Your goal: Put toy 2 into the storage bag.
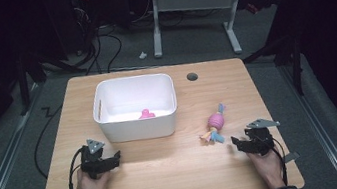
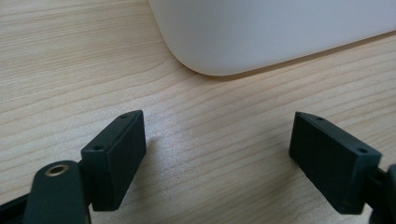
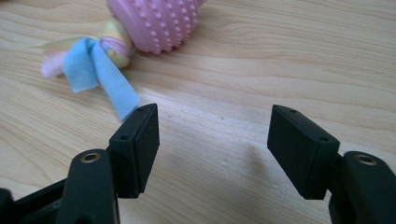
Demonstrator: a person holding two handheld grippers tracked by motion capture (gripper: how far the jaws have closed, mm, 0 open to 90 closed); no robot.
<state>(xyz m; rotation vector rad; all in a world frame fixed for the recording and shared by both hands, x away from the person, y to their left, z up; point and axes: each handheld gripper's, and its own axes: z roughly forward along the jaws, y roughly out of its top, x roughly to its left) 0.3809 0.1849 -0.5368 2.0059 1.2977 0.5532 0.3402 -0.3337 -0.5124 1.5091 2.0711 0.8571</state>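
Note:
A pink knobbly ball toy (image 1: 215, 123) with pastel fabric strips tied at both ends lies on the wooden table (image 1: 168, 175), right of centre. My right gripper (image 1: 235, 141) rests just right of it, open, jaws pointing at the toy. In the right gripper view the toy (image 3: 161, 21) lies just ahead of the open right gripper (image 3: 215, 111), and its blue strip (image 3: 100, 74) reaches almost to one jaw. The left gripper (image 1: 115, 158) lies open in front of a white bin (image 1: 136, 127). In the left gripper view the bin's rounded corner (image 2: 280, 32) is close ahead of the left gripper (image 2: 218, 119).
A small pink object (image 1: 146, 114) lies inside the white bin. A round cable hole (image 1: 192, 77) sits near the table's far edge. Beyond the table are desk legs and cables on a dark floor. Bare wood stretches between the two hands.

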